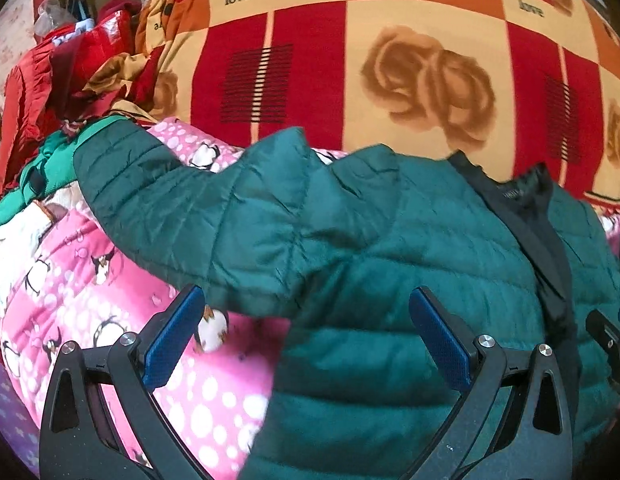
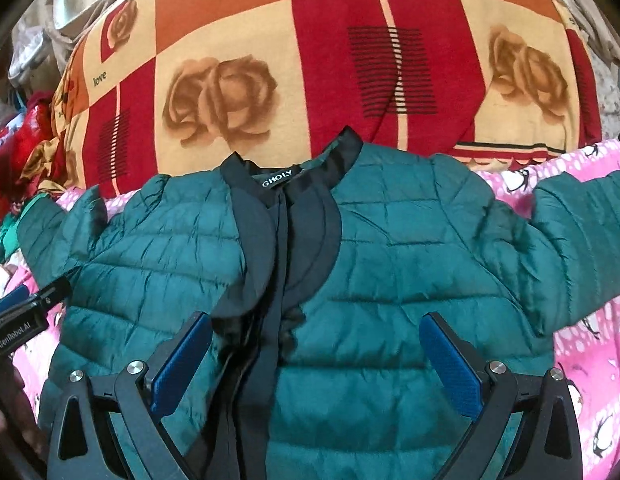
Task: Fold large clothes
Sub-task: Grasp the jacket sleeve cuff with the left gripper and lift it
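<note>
Both claws, left claw [image 1: 310, 344] and right claw [image 2: 316, 364], released, spread wide above the green jacket [image 2: 370, 272].

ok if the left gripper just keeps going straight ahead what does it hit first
Most likely the green puffer jacket, around where its sleeve meets the body. The left gripper has its jaws open and points there; depth is hard to judge.

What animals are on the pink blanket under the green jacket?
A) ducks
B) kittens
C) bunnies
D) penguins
D: black-and-white penguins are printed on the pink blanket, which lies under the green puffer jacket.
</note>
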A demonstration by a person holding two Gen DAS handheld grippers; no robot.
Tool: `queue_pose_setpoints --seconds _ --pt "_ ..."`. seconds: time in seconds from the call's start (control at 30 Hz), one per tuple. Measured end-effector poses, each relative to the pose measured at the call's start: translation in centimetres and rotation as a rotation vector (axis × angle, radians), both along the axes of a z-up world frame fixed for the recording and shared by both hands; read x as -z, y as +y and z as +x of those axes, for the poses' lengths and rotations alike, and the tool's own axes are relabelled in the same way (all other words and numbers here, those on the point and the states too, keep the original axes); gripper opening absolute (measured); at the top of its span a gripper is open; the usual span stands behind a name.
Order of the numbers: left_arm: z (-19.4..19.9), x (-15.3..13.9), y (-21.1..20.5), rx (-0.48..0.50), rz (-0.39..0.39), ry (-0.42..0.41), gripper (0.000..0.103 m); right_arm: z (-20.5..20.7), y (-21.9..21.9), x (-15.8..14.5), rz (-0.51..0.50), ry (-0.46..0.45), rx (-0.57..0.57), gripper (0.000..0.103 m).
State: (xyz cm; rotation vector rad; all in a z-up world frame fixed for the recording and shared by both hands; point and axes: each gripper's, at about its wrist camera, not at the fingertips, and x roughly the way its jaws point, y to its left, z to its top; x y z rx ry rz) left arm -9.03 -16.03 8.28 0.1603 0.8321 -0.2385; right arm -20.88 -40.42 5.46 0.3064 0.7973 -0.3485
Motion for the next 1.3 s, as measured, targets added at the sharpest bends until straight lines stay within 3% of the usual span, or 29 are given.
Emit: queue_pose_setpoints --seconds 0.27,0.5,0.77,0.9,1.07,1.23,1.3 --pt "2.8 0.0 1.4 -0.031 -0.002 -0.012 0.102 2.1 0.1 1.1 0.011 0.001 0.003 0.103" --pt "5.8 -1.2 5.4 -0.104 -0.030 -0.028 0.102 3.1 0.7 2.0 0.010 0.026 -0.005 0.103" --pt "11.8 -2.4 13.3 -0.318 -0.039 -0.062 0.102 3.0 1.0 2.5 0.007 0.040 -0.015 0.103" --pt "15.3 -1.8 17.3 -0.420 -0.043 -0.060 0.102 2.9 1.1 2.8 0.004 0.044 -0.017 0.103" --pt "19.0 0.0 20.9 -0.491 -0.102 -0.007 0.102 3.1 1.2 3.4 0.006 0.057 -0.018 0.103" --pt "21.9 1.2 22.7 -0.517 -0.197 0.009 0.082 3.6 1.2 4.0 -0.003 0.072 -0.027 0.103" --pt "23.2 1.9 23.3 -0.518 -0.241 0.038 0.053 3.7 1.1 4.3 0.003 0.073 -0.029 0.103"
